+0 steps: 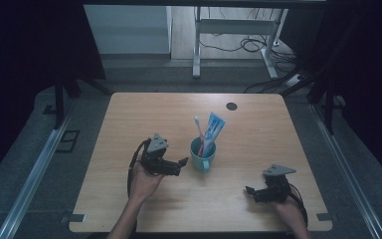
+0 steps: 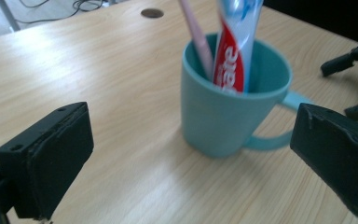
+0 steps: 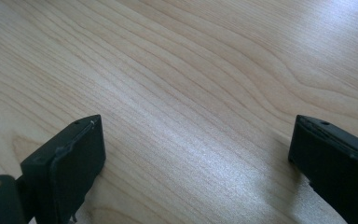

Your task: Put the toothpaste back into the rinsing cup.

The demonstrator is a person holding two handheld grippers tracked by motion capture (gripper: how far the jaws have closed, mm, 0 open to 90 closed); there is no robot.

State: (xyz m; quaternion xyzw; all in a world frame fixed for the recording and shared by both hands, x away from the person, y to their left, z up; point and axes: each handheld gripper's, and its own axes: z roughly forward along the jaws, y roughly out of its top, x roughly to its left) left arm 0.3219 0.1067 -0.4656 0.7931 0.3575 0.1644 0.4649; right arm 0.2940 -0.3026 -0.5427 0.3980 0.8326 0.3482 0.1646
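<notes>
Two things stand in the teal mug (image 1: 202, 156) near the middle of the wooden table (image 1: 129, 114): a pink toothbrush (image 1: 199, 130) and a tube of toothpaste (image 1: 211, 130), both leaning against the mug's far rim so that their upper ends stick well out and could be picked from above. The mug stands upright, its handle pointing toward the person's side of the table and slightly to the right. The left gripper (image 1: 181, 163) lies low just beside the mug on its left, aimed at its wall; in the left gripper view its black jaws are spread wide with nothing between the pads, the mug (image 2: 228, 112) sits ahead of them and a little to the right, and the toothpaste (image 2: 233, 51) and the toothbrush (image 2: 198, 39) rise out of it. That wide spread looks matched to the mug's body, so the hand seems to be either lining up to take the mug by its sides or drawing off after letting something go; the pictures do not decide which. The right gripper (image 1: 251, 191) rests near the table's near right corner, well apart from the mug, and in the right gripper view its jaws are likewise parted over bare wood (image 3: 191, 93), holding nothing, apparently waiting out of the way.
</notes>
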